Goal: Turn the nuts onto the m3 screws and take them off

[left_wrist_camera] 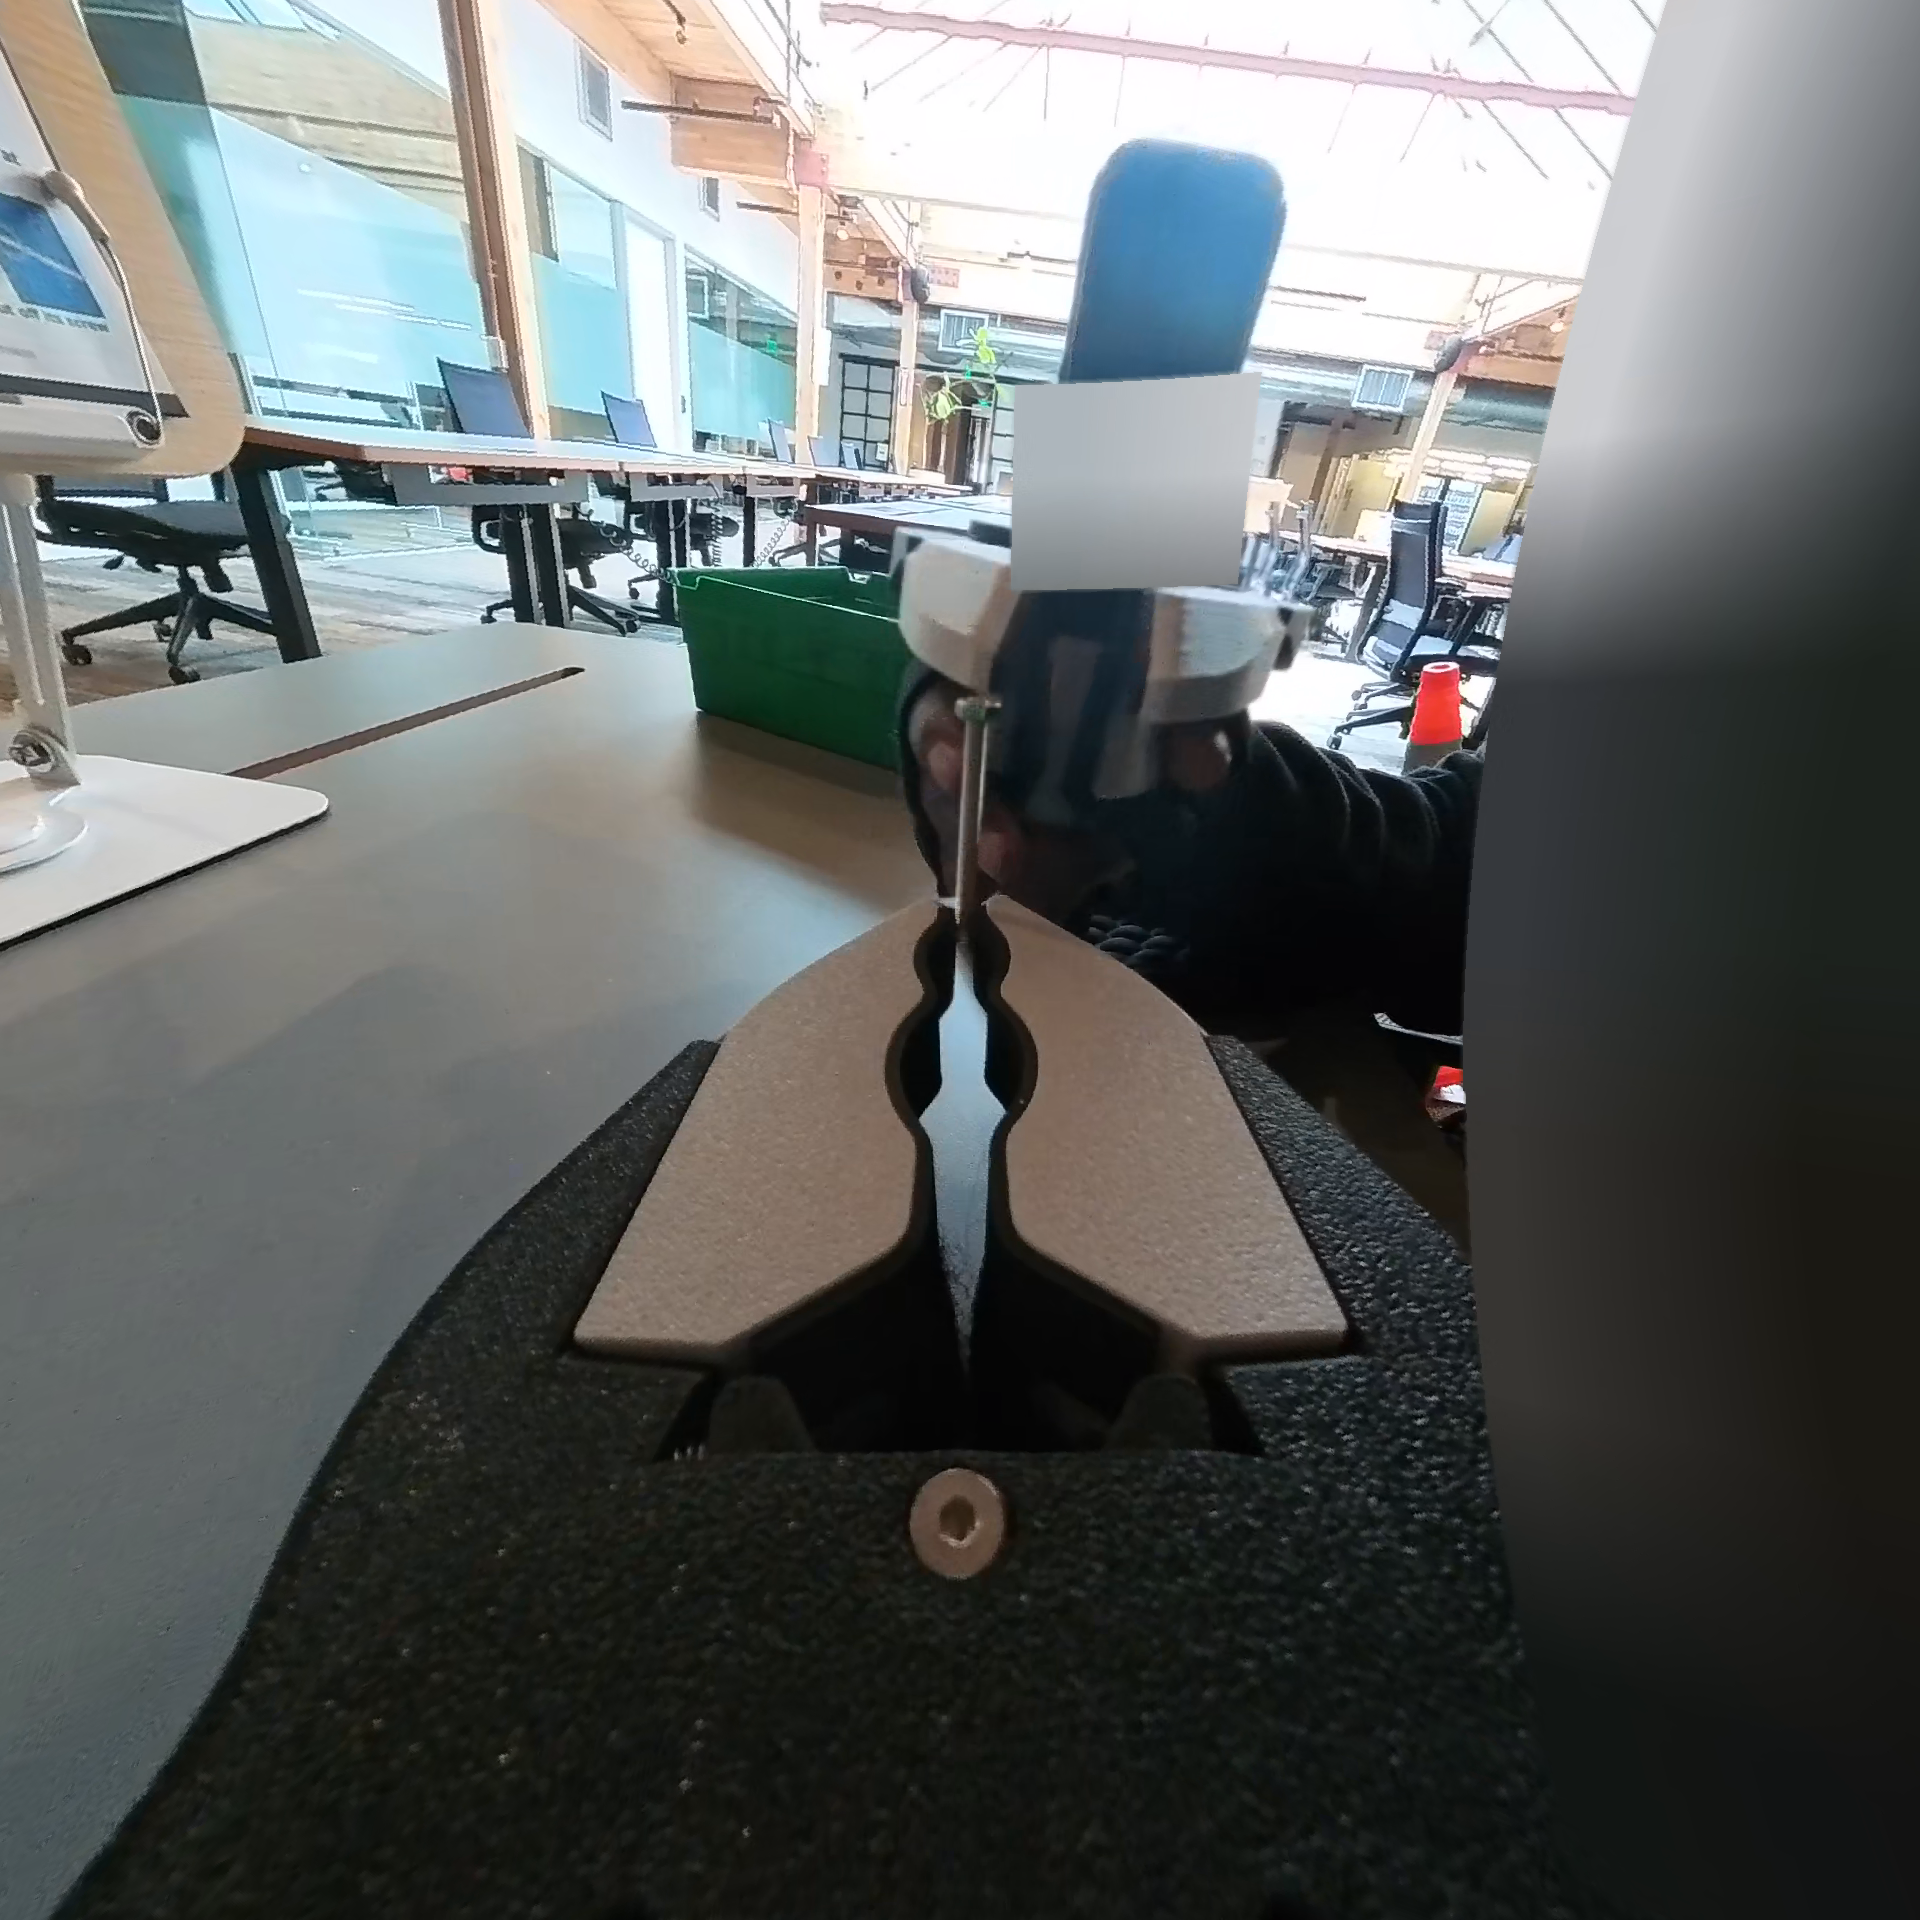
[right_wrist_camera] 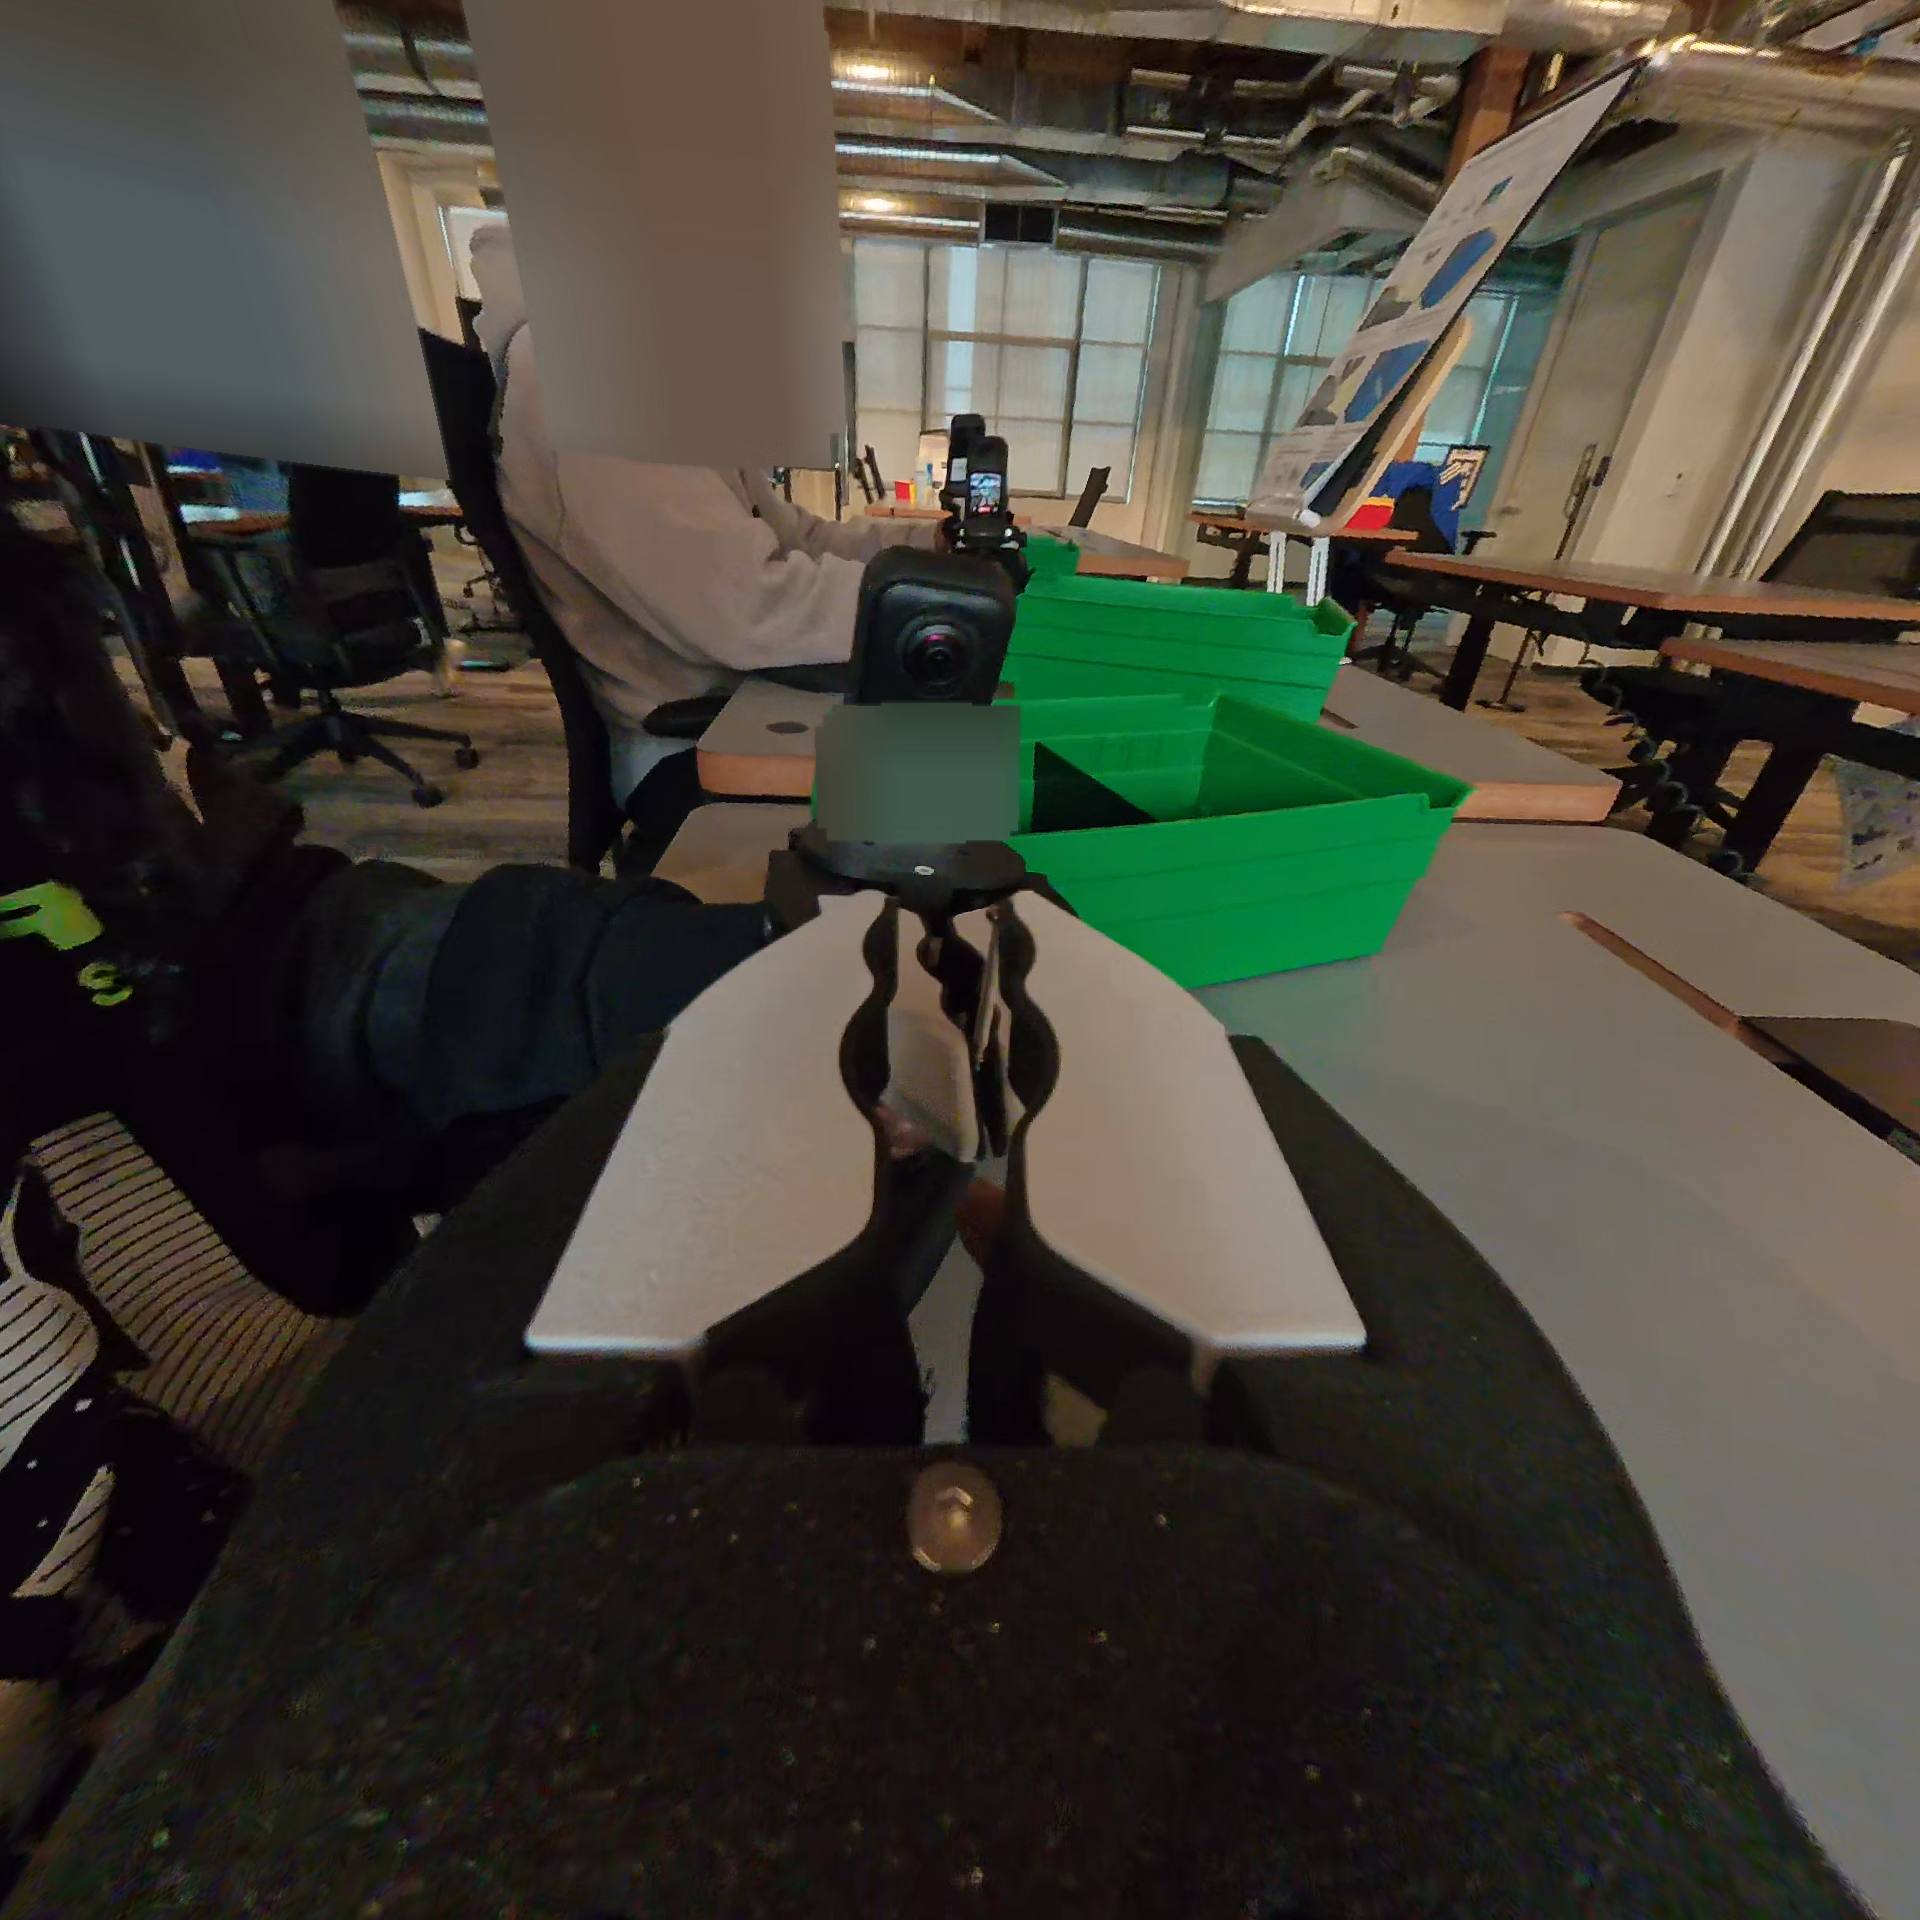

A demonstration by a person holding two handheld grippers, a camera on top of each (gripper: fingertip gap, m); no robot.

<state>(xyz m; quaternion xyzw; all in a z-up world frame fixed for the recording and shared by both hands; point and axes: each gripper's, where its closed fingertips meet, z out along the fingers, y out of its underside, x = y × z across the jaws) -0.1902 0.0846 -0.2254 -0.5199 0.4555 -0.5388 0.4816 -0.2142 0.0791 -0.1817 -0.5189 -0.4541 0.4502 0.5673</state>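
Note:
My left gripper [left_wrist_camera: 961, 912] is shut on the lower end of a long thin screw [left_wrist_camera: 971, 810]. The screw stands upright from the fingertips, with a small head or nut [left_wrist_camera: 977, 711] at its top. My right gripper [left_wrist_camera: 1081, 675], held by a hand in a dark sleeve, faces me just behind the screw's top. In the right wrist view the right gripper [right_wrist_camera: 945, 909] is open. The screw [right_wrist_camera: 992, 987] stands in the gap close to its right finger [right_wrist_camera: 1101, 1039], and the two fingers do not press on it. The left gripper's camera [right_wrist_camera: 935, 644] faces it.
A green bin [left_wrist_camera: 790, 655] stands on the dark table [left_wrist_camera: 416, 935] behind the grippers; it also shows in the right wrist view [right_wrist_camera: 1226, 862]. A white tablet stand [left_wrist_camera: 104, 821] is at the left. A person in a grey hoodie [right_wrist_camera: 665, 582] sits beyond. An orange cone [left_wrist_camera: 1439, 707] is at the right. The tips of one gripper are about 5 cm away from the tips of the other.

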